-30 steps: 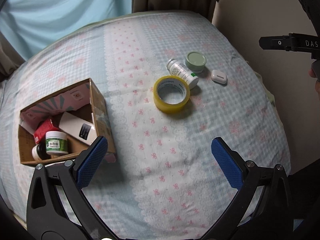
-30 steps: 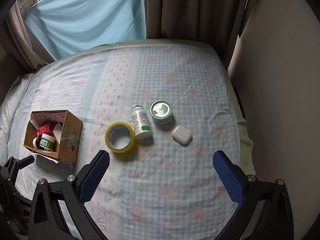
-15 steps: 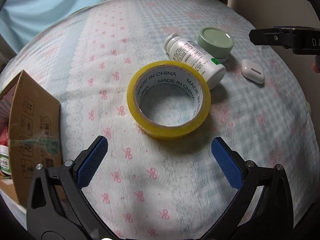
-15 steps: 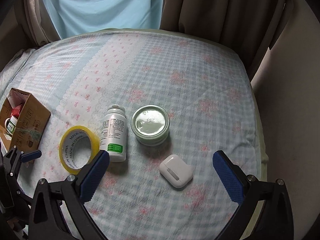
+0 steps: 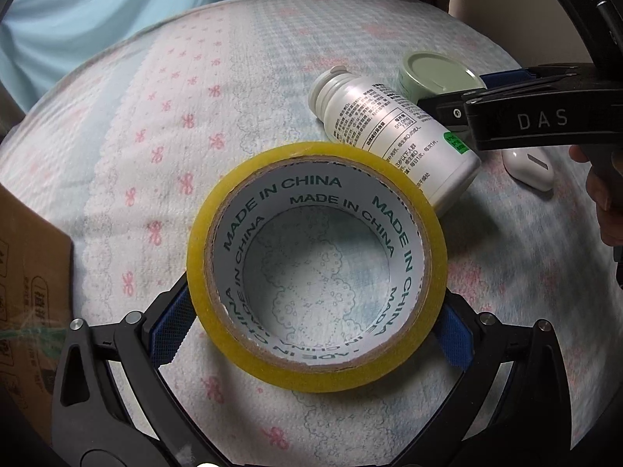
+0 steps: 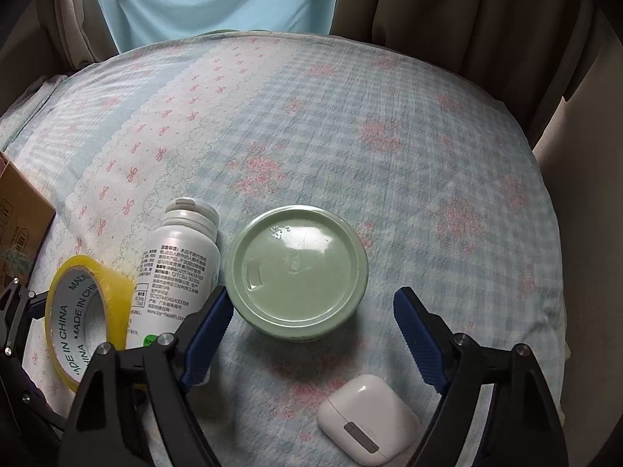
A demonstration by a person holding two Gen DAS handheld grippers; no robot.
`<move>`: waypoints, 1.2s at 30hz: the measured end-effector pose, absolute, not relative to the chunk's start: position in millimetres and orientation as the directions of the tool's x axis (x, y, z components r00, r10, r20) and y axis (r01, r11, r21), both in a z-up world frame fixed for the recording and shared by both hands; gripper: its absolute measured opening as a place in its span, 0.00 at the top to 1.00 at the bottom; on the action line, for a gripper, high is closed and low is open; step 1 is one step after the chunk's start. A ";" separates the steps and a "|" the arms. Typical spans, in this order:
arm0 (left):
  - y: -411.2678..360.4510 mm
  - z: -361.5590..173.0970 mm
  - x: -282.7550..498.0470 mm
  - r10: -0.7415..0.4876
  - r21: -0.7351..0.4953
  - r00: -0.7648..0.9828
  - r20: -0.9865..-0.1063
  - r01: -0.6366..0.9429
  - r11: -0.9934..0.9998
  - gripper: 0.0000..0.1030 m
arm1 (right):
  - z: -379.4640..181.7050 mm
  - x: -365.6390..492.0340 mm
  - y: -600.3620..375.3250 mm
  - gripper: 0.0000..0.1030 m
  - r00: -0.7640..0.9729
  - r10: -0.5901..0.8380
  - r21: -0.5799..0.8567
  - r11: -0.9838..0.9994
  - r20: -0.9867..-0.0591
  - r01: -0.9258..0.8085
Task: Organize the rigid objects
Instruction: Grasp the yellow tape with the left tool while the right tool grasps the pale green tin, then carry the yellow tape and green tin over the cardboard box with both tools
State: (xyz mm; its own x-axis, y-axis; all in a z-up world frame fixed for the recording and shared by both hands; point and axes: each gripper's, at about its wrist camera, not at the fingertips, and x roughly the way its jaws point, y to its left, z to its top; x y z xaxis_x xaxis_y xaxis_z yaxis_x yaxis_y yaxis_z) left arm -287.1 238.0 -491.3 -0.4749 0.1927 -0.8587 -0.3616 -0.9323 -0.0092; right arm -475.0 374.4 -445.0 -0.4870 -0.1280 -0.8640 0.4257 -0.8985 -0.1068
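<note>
A yellow tape roll point(image 5: 316, 264) lies flat on the bedspread. My left gripper point(image 5: 311, 329) is open and straddles it, blue pads at either side of its near half; whether they touch it I cannot tell. The roll also shows in the right wrist view point(image 6: 87, 315). A white pill bottle point(image 5: 393, 136) lies on its side behind the roll point(image 6: 177, 264). A green-lidded jar point(image 6: 296, 268) stands beside it. My right gripper point(image 6: 311, 334) is open, its pads flanking the jar's near side. A white earbud case point(image 6: 368, 424) lies below the right gripper.
A cardboard box point(image 5: 27, 303) stands at the left, its side wall close to my left gripper; it also shows in the right wrist view point(image 6: 19, 210). Curtains and a wall bound the bed at the back and right. The floral bedspread point(image 6: 350, 136) stretches beyond the objects.
Both grippers have moved forward and down. The left one now has the tape roll between its pads. The right one has closed in on the green jar, with the earbud case passing under it.
</note>
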 end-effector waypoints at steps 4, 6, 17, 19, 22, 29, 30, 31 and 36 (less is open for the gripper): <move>242.8 -488.4 -292.7 0.190 0.013 -0.489 -0.852 -0.383 -0.924 0.00 | -447.5 -479.8 371.3 0.22 -0.492 -0.133 -0.104 -0.898 -0.861 0.427; 243.7 -486.4 -294.5 0.193 0.022 -0.496 -0.847 -0.395 -0.918 0.00 | -448.9 -483.5 371.0 0.24 -0.486 -0.141 -0.092 -0.901 -0.863 0.425; 243.1 -481.7 -296.1 0.230 0.002 -0.489 -0.842 -0.428 -0.904 0.06 | -452.1 -486.6 367.1 0.35 -0.469 -0.172 -0.054 -0.901 -0.866 0.430; 242.6 -480.9 -295.0 0.232 0.000 -0.487 -0.842 -0.430 -0.903 0.06 | -452.1 -486.9 367.7 0.35 -0.469 -0.171 -0.055 -0.901 -0.866 0.430; 241.3 -479.0 -293.2 0.229 0.011 -0.492 -0.840 -0.437 -0.900 0.06 | -452.0 -486.6 367.8 0.35 -0.471 -0.171 -0.053 -0.904 -0.865 0.424; 227.3 -470.2 -283.1 0.218 0.011 -0.495 -0.841 -0.420 -0.908 0.06 | -447.2 -478.8 370.3 0.35 -0.464 -0.175 -0.025 -0.919 -0.868 0.393; 224.6 -468.1 -281.6 0.219 0.008 -0.495 -0.841 -0.416 -0.909 0.06 | -444.3 -476.1 370.7 0.35 -0.468 -0.174 -0.025 -0.921 -0.866 0.389; 221.9 -465.6 -279.8 0.220 0.005 -0.496 -0.840 -0.412 -0.911 0.06 | -441.6 -473.8 370.8 0.35 -0.472 -0.173 -0.025 -0.923 -0.864 0.385; 207.6 -444.2 -268.1 0.223 -0.011 -0.510 -0.831 -0.386 -0.923 0.06 | -419.7 -460.2 373.4 0.35 -0.493 -0.164 -0.024 -0.936 -0.854 0.352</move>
